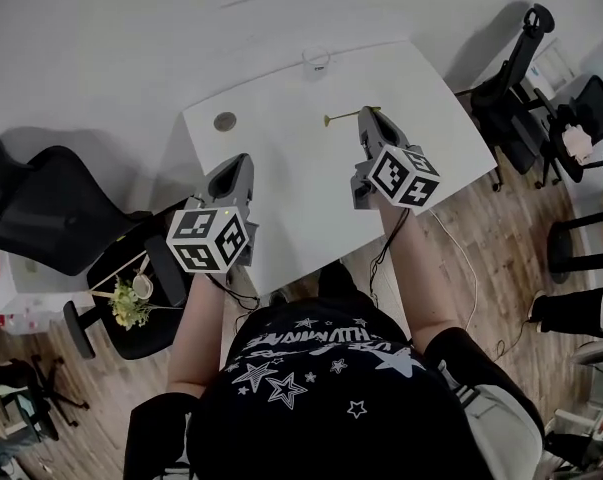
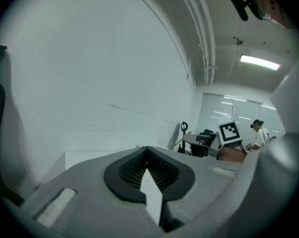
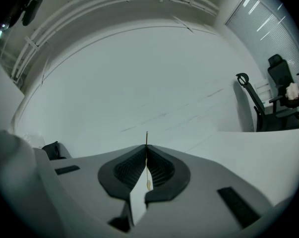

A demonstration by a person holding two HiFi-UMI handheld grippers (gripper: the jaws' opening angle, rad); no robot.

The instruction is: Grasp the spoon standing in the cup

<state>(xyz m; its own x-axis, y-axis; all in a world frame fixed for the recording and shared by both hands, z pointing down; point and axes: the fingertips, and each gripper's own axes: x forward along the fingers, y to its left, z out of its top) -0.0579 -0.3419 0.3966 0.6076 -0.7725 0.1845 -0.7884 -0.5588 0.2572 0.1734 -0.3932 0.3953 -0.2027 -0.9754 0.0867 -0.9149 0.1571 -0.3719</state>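
Head view: white desk (image 1: 301, 193) seen from above. Clear cup (image 1: 316, 60) at 12 o'clock by the far edge, no spoon standing in it. Spoon (image 1: 341, 118) is found in the right gripper (image 1: 367, 116), approx. desk ctr, well apart from the cup and at its 5 o'clock. Thin gold stem projects from the jaw tips toward 9 o'clock, rounded end outermost. In the right gripper view the jaws are closed to a hairline on the spoon (image 3: 146, 139), which runs along the pad seam and pokes out past the tips. Pinch prob. taken on the stem, the only part that clears a cup rim. So thin a stem is judged liable to swivel if the pinch is eased. Grasp judged done. Whether the spoon hangs above the desk or touches it can't be told from above. Left gripper (image 1: 239, 163) is held at the desk's 7 o'clock edge; in its own view the left gripper (image 2: 147, 150) has jaws brought together w/ nothing between. Prob. parked aside, the task needing one hand only. Small round disc (image 1: 224, 121) lies at 10 o'clock, untouched.
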